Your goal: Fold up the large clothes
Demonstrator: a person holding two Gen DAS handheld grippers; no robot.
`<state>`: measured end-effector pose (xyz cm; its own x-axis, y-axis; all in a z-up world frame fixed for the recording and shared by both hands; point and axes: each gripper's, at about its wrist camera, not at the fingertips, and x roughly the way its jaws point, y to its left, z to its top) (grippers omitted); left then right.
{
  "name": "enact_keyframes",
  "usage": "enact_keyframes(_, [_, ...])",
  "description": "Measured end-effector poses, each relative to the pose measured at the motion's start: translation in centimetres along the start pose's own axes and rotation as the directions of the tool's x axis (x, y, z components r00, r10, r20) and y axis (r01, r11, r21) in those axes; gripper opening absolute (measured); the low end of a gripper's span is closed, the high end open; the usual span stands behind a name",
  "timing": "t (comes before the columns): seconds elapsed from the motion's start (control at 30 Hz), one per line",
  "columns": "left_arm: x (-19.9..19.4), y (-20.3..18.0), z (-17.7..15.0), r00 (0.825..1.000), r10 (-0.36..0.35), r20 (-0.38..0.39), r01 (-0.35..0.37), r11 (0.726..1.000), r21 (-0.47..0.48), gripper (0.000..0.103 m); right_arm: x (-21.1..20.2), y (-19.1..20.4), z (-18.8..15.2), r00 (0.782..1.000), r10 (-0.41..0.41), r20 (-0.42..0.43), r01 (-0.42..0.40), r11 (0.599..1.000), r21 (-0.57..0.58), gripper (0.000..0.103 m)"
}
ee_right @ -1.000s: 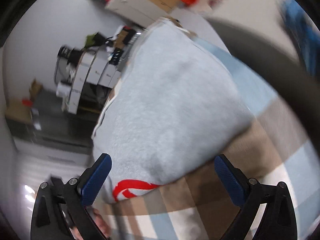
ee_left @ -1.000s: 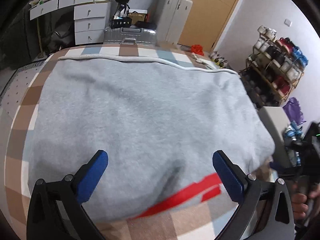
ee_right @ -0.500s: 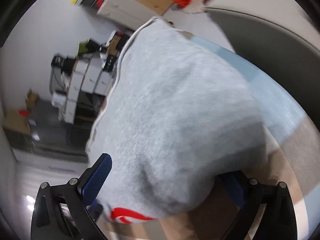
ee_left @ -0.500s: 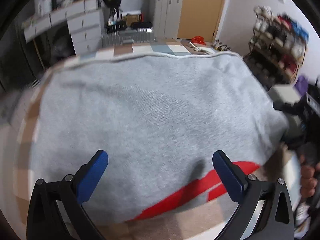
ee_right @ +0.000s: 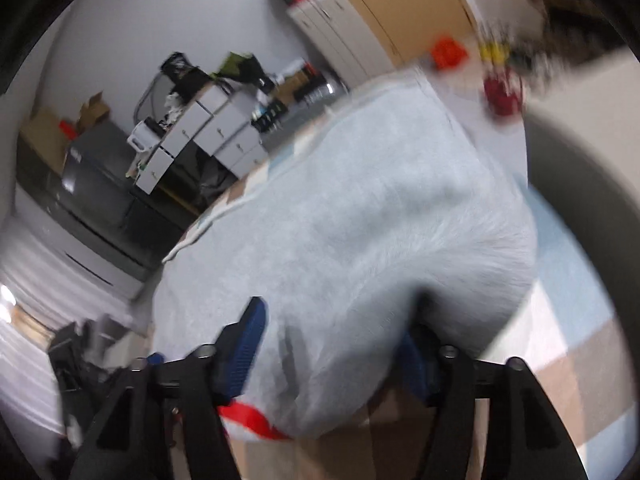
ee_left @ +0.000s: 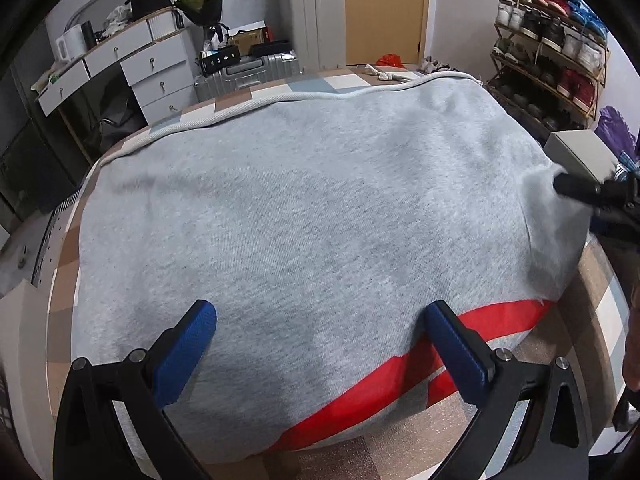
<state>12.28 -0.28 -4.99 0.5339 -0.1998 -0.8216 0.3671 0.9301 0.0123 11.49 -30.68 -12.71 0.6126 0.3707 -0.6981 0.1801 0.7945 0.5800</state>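
A large grey sweatshirt [ee_left: 320, 200] with a red stripe [ee_left: 400, 384] along its near edge lies spread flat on a checked bed cover [ee_left: 460, 436]. My left gripper [ee_left: 320, 312] hovers open just above the near edge, nothing between its blue pads. At the sweatshirt's right corner, one finger [ee_left: 576, 188] of my right gripper touches the cloth. In the right wrist view the right gripper [ee_right: 334, 320] has its jaws closing, with the bunched corner of the sweatshirt [ee_right: 360, 208] between them. One pad lies on top and the other is half hidden under the fold.
Beyond the bed stand a white drawer unit [ee_left: 152, 76], a silver suitcase [ee_left: 248, 72], a grey cabinet [ee_left: 312, 20] and a wooden door. A shoe rack [ee_left: 552, 40] lines the right wall. A person's hand [ee_left: 632, 352] shows at the right edge.
The left gripper has sunk a little toward the sweatshirt and rolled. The right gripper slid onto the sweatshirt's corner, rolled, and its jaws narrowed around the bunched cloth.
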Motion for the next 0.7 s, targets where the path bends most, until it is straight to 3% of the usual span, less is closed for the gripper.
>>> enact_keyframes(0.07, [0.0,-0.1,-0.1,1.0,0.001,-0.002,-0.001,1.0,0.001,0.102,0.4,-2.2,-0.3,0.997,0.033,-0.07,-0.023,0.99,0.136,0.075])
enact_keyframes(0.1, [0.0,-0.1,-0.1,1.0,0.001,-0.002,-0.001,1.0,0.001,0.102,0.9,-3.5,-0.5,0.99,0.091,-0.109,-0.065,0.972,0.227,0.076])
enact_keyframes(0.17, [0.0,0.0,-0.1,1.0,-0.002,-0.004,0.002,1.0,-0.003,0.102,0.8,-4.6,-0.7,0.979,0.174,-0.105,-0.132,0.938,0.32,0.082])
enact_keyframes(0.23, [0.0,0.1,-0.2,1.0,-0.006,-0.009,0.006,1.0,-0.009,0.102,1.2,-4.6,-0.5,0.972,0.195,-0.128,-0.142,0.93,0.339,0.091])
enact_keyframes(0.33, [0.0,0.1,-0.2,1.0,-0.009,-0.01,0.009,1.0,-0.015,0.102,2.0,-4.1,0.4,0.976,0.172,-0.135,-0.115,0.93,0.349,0.091])
enact_keyframes(0.4, [0.0,0.3,-0.3,1.0,-0.007,-0.011,0.007,1.0,-0.023,0.102,2.8,-3.0,1.3,0.984,0.113,-0.137,-0.066,0.95,0.306,0.091])
enact_keyframes(0.47, [-0.1,0.3,-0.3,1.0,-0.008,-0.01,0.008,0.999,-0.031,0.102,3.4,-1.4,2.1,0.991,-0.012,-0.135,0.041,0.977,0.21,0.082])
enact_keyframes(0.53, [-0.2,0.3,-0.2,1.0,-0.006,-0.006,0.005,1.0,-0.027,0.102,3.6,-0.3,2.3,0.985,-0.133,-0.106,0.146,0.981,0.125,0.032])
enact_keyframes(0.57, [-0.2,0.3,-0.2,1.0,-0.002,-0.004,0.002,1.0,-0.023,0.102,3.6,0.0,2.3,0.981,-0.174,-0.088,0.182,0.979,0.096,0.023])
enact_keyframes(0.7, [0.3,0.6,-0.1,0.999,0.05,-0.014,-0.05,0.999,-0.009,0.102,3.0,0.8,1.8,0.975,-0.22,-0.028,0.22,0.975,-0.017,0.013])
